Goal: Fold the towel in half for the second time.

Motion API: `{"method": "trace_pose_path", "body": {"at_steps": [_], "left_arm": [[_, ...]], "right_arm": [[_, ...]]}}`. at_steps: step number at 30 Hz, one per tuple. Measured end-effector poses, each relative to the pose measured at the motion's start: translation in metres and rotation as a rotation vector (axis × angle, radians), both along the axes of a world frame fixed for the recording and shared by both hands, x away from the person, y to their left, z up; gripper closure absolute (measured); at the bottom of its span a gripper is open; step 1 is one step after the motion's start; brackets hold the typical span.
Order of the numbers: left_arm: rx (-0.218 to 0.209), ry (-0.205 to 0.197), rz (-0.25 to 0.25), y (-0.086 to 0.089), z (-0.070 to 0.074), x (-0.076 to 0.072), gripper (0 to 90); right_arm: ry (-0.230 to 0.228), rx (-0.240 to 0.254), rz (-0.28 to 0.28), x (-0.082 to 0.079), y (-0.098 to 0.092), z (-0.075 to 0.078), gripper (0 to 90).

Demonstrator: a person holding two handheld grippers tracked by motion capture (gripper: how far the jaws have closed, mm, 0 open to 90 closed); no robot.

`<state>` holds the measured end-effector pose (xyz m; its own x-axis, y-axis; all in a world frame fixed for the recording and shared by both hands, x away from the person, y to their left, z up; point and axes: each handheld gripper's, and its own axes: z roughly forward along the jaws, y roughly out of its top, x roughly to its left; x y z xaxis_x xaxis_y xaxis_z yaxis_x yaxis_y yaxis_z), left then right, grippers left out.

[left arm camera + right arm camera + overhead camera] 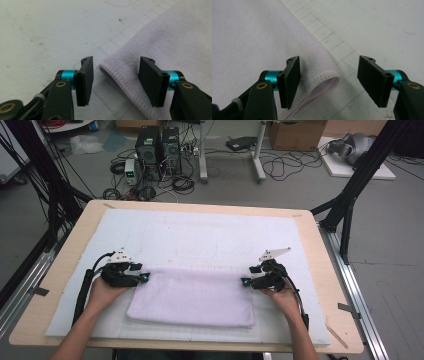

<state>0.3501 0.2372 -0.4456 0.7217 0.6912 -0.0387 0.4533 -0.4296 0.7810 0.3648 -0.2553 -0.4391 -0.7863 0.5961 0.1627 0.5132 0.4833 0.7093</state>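
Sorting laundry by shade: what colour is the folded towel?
Pale lilac towel, stitched hem; clearest in the left gripper view.

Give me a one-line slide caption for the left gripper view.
Open left gripper straddling the stitched corner of a folded lavender towel on a white gridded mat.

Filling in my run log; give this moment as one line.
left gripper: open at towel corner | right gripper: open at other corner | towel: folded, flat on mat

towel [175, 45]: cut off by frame edges | person: forearms [82, 332] cut off below
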Motion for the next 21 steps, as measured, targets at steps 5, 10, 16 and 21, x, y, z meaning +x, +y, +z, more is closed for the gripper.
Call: {"method": "trace_pose_path", "body": {"at_steps": [5, 10, 16, 21], "left_arm": [[-0.043, 0.026, -0.015, 0.002, -0.003, -0.001, 60.1], [-0.048, 0.026, -0.032, 0.001, -0.001, -0.003, 77.5], [-0.075, -0.025, 0.0, 0.0, 0.013, -0.007, 82.7], [-0.093, -0.094, 0.043, -0.006, 0.034, 0.006, 82.8]], "right_arm": [[0.001, -0.013, 0.036, -0.003, 0.006, -0.004, 49.6], [0.015, 0.01, 0.087, -0.006, 0.007, -0.003, 71.5], [-0.015, 0.017, 0.093, -0.007, 0.004, 0.008, 79.6], [-0.06, 0.03, 0.048, 0.009, -0.001, 0.027, 79.7]]}}
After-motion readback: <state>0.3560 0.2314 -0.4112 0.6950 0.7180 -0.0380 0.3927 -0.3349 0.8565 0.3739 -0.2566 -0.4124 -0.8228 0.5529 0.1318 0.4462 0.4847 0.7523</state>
